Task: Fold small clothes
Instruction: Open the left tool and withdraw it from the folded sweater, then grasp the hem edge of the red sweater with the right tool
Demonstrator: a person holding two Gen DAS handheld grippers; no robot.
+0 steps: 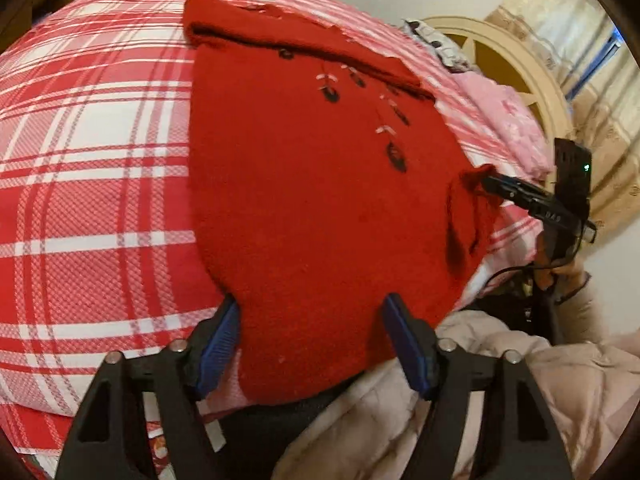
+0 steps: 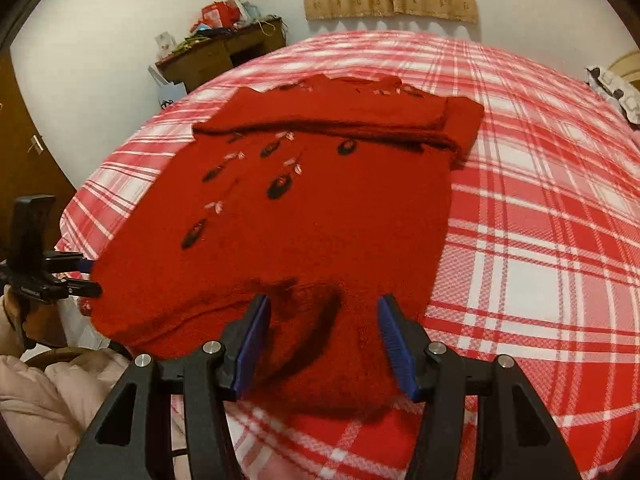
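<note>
A red knitted sweater (image 1: 312, 184) with dark bead-like decorations lies flat on the red-and-white plaid bedspread (image 1: 92, 184), its top part folded over. My left gripper (image 1: 314, 322) stands open over the sweater's near hem, and the cloth lies loosely between its blue pads (image 1: 222, 340). From the right wrist view it shows at the left corner of the hem as the left gripper (image 2: 90, 278). My right gripper (image 2: 324, 322) is also open, astride a wrinkled stretch of the sweater (image 2: 320, 216) hem, pads (image 2: 394, 344) apart from the cloth's folds. Its tip (image 1: 494, 184) touches a raised bit of hem.
A person's pale padded jacket (image 1: 500, 380) is at the bed's near edge. Pink bedding (image 1: 504, 120) and a cream headboard (image 1: 532, 80) lie at one end. A cluttered wooden desk (image 2: 216, 52) stands by the far wall beside a brown door (image 2: 24, 152).
</note>
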